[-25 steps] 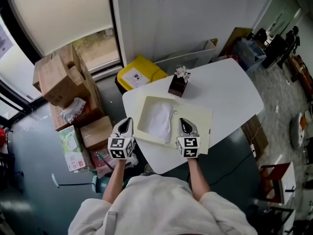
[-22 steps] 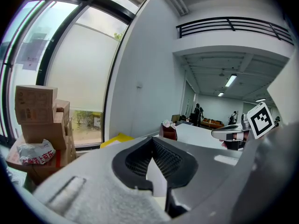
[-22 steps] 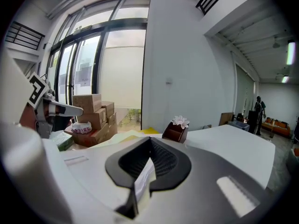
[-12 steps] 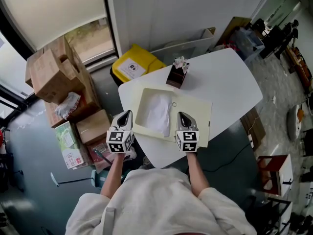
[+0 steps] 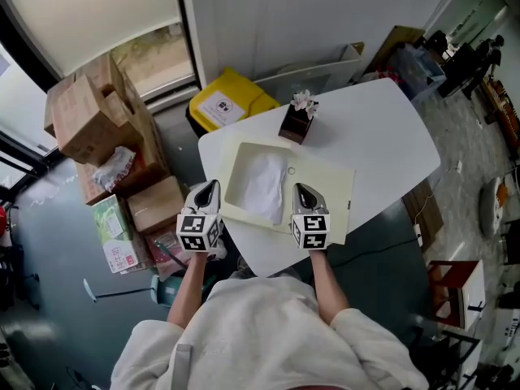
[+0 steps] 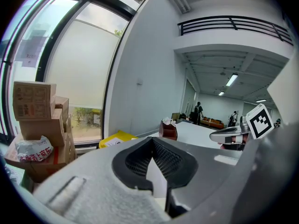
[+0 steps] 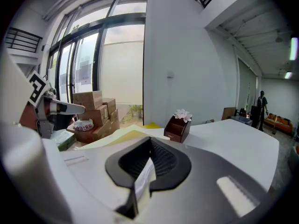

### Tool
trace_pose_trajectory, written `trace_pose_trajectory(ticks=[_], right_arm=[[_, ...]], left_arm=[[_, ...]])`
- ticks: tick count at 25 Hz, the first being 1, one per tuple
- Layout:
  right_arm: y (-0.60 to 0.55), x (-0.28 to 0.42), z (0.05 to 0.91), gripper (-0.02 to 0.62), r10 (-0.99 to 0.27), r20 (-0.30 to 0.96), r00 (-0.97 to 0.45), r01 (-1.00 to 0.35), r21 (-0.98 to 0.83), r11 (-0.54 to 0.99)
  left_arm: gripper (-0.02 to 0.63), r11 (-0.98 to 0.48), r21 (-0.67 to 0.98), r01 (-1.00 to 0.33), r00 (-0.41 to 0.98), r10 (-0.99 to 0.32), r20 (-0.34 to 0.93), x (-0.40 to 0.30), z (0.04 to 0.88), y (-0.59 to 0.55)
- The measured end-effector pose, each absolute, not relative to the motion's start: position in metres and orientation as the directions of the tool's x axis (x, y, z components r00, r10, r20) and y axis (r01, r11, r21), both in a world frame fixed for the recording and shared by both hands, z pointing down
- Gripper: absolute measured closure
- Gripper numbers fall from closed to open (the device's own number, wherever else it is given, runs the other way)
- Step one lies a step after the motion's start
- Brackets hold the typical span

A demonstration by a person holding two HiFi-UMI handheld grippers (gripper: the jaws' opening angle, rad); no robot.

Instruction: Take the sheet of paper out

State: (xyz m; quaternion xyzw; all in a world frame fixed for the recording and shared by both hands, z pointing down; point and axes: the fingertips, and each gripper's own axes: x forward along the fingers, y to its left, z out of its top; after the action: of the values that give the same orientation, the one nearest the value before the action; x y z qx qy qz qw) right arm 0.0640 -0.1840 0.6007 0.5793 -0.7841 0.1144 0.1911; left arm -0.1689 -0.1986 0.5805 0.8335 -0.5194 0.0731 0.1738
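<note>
Right gripper (image 7: pixel 151 141) is closed tight, tips meeting. A pale strip shows in the slit behind them, and we can't tell if it's a pinched edge or just the surface below. Left gripper (image 6: pixel 152 140) looks closed too, tips together, nothing clearly held. It hangs at the left edge of the bench (image 5: pixel 382 145); the right one is over the folder.

Cream folder (image 5: pixel 325 197) lies flat near the bench's near edge. Sheet of paper (image 5: pixel 262 187), white, lies in the folder's left half, between the two grippers, not yet out. Small brown holder (image 5: pixel 294 128) with a white tuft stands just beyond the folder.

Risks, as we judge them:
- Both grippers need to open first, since a closed tip would only shove or crease the sheet.
- The folder looks light and unpinned near the edge, so a pull on the sheet may drag it off the bench.
- A grab could catch the folder's wall along with the sheet.

Hard to read:
- Whether the sheet sits under a cover layer or loose on top.
- Which side the folder opens.
- What the small round mark (image 5: pixel 290 171) beside the sheet is.
</note>
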Motion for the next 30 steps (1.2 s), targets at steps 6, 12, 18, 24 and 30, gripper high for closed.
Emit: trace_pose_trajectory(ticks=[6, 12, 18, 24, 30], right_arm=[[-0.194, 0.065, 0.606, 0.594, -0.849, 0.442, -0.291, -0.941, 0.029, 0.337], [-0.194, 0.062, 0.62, 0.594, -0.823, 0.461, -0.333, -0.928, -0.005, 0.373], [-0.189, 0.064, 0.641, 0.594, -0.797, 0.498, -0.342, -0.924, -0.024, 0.382], [-0.181, 0.06, 0.667, 0.591, -0.754, 0.543, -0.369, -0.913, -0.059, 0.403], [-0.169, 0.054, 0.693, 0.523, -0.695, 0.596, -0.401, -0.9, -0.113, 0.422]], left_arm=[[0.603, -0.373, 0.21, -0.904, 0.424, -0.848, 0.317, -0.165, 0.582, -0.197], [0.603, -0.359, 0.201, -0.912, 0.409, -0.843, 0.35, -0.16, 0.593, -0.193], [0.603, -0.347, 0.205, -0.915, 0.402, -0.835, 0.377, -0.153, 0.605, -0.19], [0.603, -0.344, 0.219, -0.913, 0.406, -0.82, 0.404, -0.142, 0.621, -0.184], [0.603, -0.33, 0.229, -0.916, 0.399, -0.81, 0.43, -0.137, 0.634, -0.175]])
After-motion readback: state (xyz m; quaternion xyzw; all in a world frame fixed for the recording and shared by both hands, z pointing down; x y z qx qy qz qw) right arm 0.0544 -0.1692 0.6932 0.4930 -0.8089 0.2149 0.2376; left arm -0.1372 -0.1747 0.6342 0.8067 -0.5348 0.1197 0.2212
